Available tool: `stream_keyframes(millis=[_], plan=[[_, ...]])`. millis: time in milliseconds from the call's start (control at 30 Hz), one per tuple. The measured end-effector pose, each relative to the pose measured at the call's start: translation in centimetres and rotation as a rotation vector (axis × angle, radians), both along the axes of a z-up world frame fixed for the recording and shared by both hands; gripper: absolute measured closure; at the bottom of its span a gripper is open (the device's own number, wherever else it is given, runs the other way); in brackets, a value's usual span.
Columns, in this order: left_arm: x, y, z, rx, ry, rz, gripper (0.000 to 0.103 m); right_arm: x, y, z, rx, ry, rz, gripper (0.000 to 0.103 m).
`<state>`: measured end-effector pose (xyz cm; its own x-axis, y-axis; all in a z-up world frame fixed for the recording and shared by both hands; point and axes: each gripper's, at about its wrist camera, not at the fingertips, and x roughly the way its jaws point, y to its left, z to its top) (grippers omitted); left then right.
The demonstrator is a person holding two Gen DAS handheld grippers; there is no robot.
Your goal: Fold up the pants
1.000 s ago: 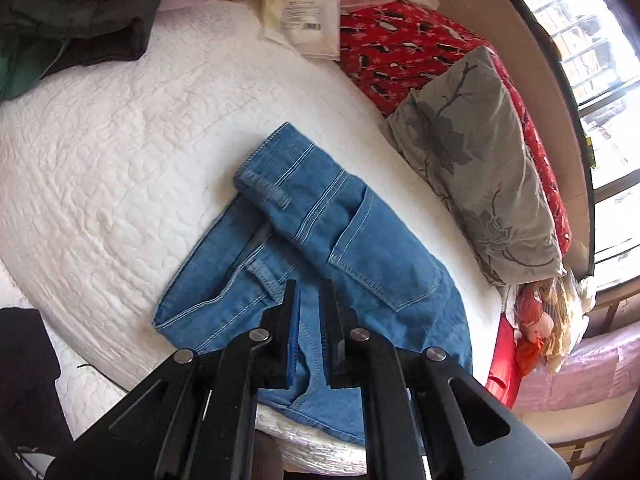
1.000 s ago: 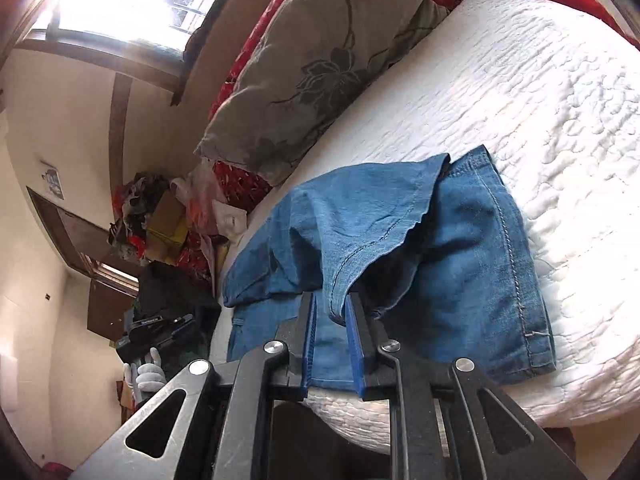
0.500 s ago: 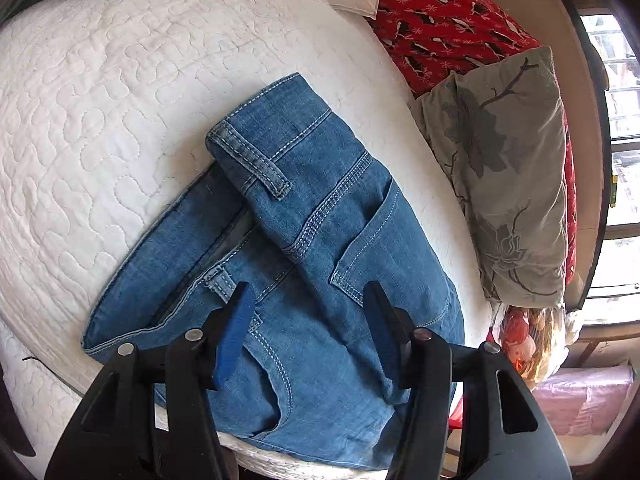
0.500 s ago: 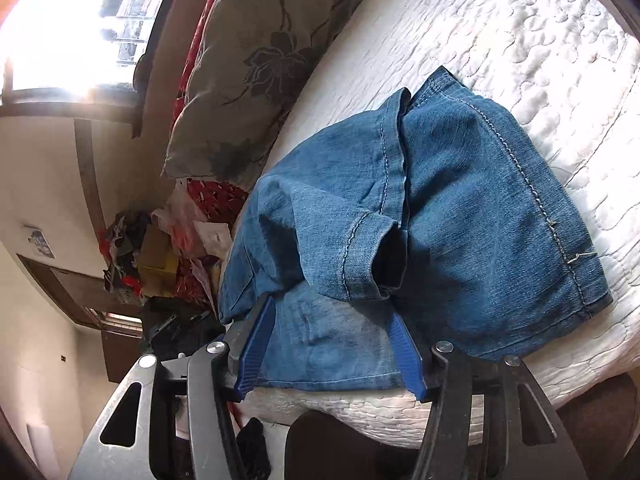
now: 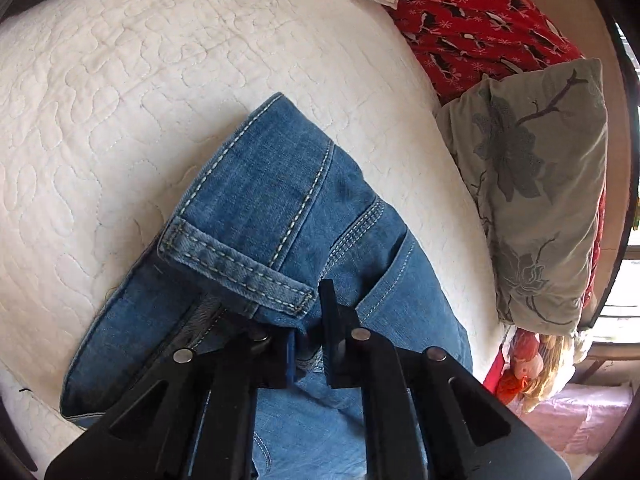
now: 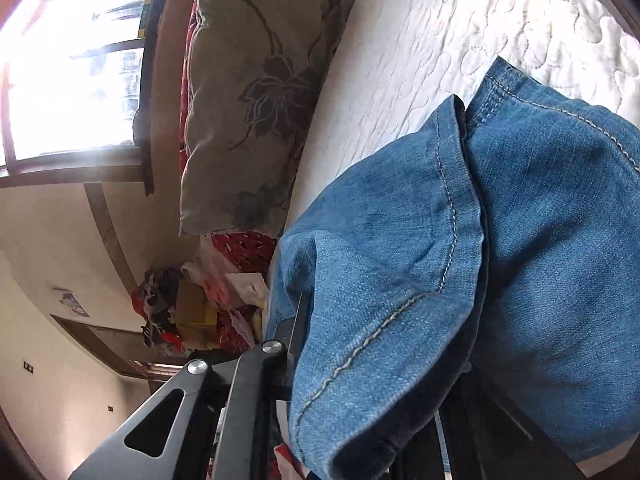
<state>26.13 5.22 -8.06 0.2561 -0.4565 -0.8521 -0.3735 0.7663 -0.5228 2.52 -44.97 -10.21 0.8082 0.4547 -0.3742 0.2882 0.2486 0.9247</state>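
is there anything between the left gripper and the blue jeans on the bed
Nothing visible stands between them. The left gripper is already at the blue denim jeans, its fingers nearly closed with cloth between them just under the folded waistband. The grey floral pillow lies off to one side on the white quilted bedspread.

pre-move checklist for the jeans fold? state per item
1. Left gripper shut on jeans: ok, denim sits between its nearly closed fingers.
2. Right gripper grip: cannot tell, a draped denim fold hides its fingertips.
3. Jeans already doubled over: ok, the waistband lies over a lower layer.
4. Layers aligned: not ok, the lower layer sticks out to the left in the left wrist view.
5. Jeans clear of grey pillow: ok, white quilt shows between them.
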Motion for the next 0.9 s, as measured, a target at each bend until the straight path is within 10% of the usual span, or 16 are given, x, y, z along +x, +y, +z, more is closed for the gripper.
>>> stream_keyframes(millis=[533, 900], plan=[[-8.8, 1.2, 10.6, 0.058, -0.272, -0.003, 0.097, -3.7, -0.1, 7.7, -0.095, -0.253, 0.081, 0.096], [-8.2, 1.0, 2.9, -0.073, -0.059, -0.046, 0.096, -5.9, -1.4, 4.9, -0.118, -0.139, 0.066, 0.091]])
